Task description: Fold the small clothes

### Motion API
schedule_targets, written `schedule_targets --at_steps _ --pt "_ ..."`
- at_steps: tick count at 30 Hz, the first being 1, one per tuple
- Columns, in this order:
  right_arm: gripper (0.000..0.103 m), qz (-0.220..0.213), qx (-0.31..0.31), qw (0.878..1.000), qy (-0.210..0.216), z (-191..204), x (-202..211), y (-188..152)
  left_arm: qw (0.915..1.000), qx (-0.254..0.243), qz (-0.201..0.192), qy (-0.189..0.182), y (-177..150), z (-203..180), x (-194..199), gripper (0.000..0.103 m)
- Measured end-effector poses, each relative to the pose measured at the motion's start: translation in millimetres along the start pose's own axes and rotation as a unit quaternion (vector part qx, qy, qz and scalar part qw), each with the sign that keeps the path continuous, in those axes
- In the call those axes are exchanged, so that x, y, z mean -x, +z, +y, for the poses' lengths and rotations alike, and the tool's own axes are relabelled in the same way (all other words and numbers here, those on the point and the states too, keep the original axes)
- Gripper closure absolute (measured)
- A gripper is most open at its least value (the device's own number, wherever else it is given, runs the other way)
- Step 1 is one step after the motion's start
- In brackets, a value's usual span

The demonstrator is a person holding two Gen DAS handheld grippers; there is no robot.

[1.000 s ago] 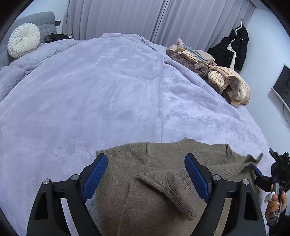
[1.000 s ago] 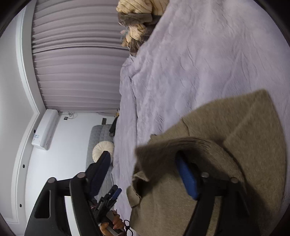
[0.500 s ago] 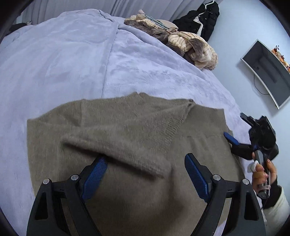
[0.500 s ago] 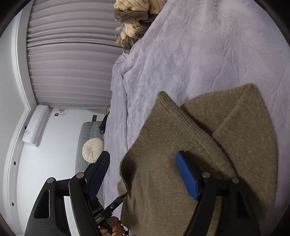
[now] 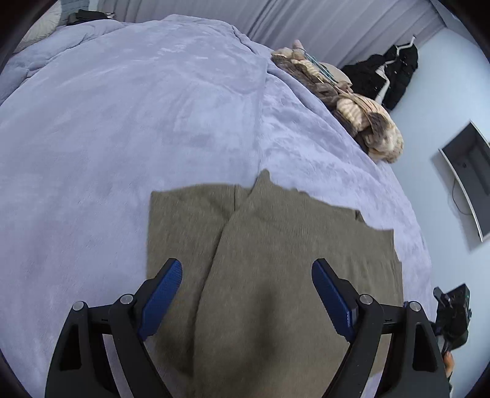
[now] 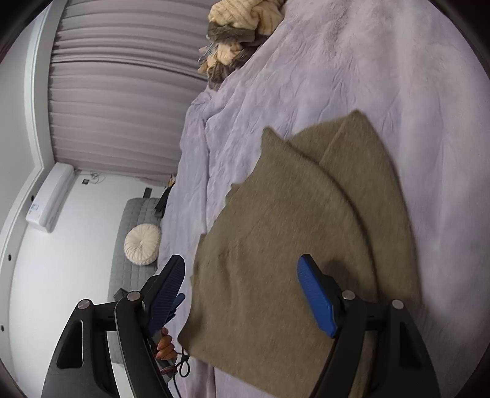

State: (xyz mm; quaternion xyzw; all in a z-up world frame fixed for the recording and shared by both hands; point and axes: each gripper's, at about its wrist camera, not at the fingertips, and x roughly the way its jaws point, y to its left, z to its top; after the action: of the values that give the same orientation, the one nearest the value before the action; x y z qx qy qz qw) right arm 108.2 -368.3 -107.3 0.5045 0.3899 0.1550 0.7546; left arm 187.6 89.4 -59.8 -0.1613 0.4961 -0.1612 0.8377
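Where the olive sweater [image 5: 275, 260] lies flat on the bed [image 5: 122, 122], one flap is folded over its middle, leaving a diagonal edge across the knit. Above it the left claw [image 5: 246, 294] hangs with blue pads spread wide and nothing between them. Over the sweater's other side the right claw [image 6: 242, 294] is equally wide and empty. At the bed's far edge sits a pile of clothes [image 5: 352, 107], with curtains [image 6: 116, 91] behind.

The right gripper [image 6: 242, 294] hangs wide open above a folded olive sweater [image 6: 291, 245] lying on the lilac bed [image 6: 367, 76]; a heap of clothes [image 6: 242, 27] sits at the far edge.
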Motion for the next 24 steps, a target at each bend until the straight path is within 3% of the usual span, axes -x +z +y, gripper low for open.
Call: schedule_targets --at_steps 4,10,12,14,15,16,17,18,21,24 --pt "0.024 0.066 0.009 0.997 0.026 11.8 -7.1 -59.2 0.9993 -0.021 0.028 -0.015 -38.2 11.8 26.6 0.016" --pt "0.024 0.144 -0.026 0.988 0.045 15.0 -52.5 -130.0 0.9974 -0.028 0.059 -0.029 -66.7 18.2 21.9 0.017" --pt "0.024 0.152 -0.054 0.986 0.039 8.2 -67.8 -142.3 0.997 -0.027 0.059 -0.043 -70.8 17.3 22.6 0.034" --pt "0.024 0.144 -0.077 0.986 0.034 3.8 -79.9 -146.4 0.9958 -0.031 0.074 -0.044 -71.8 14.8 18.1 0.071" --pt "0.025 0.133 -0.083 0.987 0.029 3.7 -83.4 -144.6 0.9954 -0.035 0.082 -0.037 -70.6 13.6 14.6 0.083" --pt "0.029 0.12 -0.091 0.988 0.026 1.6 -85.8 -140.6 0.995 -0.035 0.089 -0.03 -69.1 14.2 12.9 0.095" --pt "0.059 0.109 -0.094 0.989 0.029 1.3 -87.2 -136.7 0.9952 -0.023 0.087 -0.038 -68.0 17.1 16.0 0.095" --pt "0.096 0.105 -0.086 0.99 0.026 3.3 -90.5 -131.1 0.9955 -0.015 0.081 -0.048 -67.3 19.7 22.1 0.095" --pt "0.095 0.099 -0.023 0.995 -0.005 25.4 -85.3 -124.5 0.9962 -0.008 0.047 -0.072 -70.5 27.2 49.0 0.097" --pt "0.095 0.112 0.032 0.993 -0.022 41.3 -76.0 -128.6 0.9955 -0.002 0.056 -0.077 -90.3 38.8 48.8 0.097"
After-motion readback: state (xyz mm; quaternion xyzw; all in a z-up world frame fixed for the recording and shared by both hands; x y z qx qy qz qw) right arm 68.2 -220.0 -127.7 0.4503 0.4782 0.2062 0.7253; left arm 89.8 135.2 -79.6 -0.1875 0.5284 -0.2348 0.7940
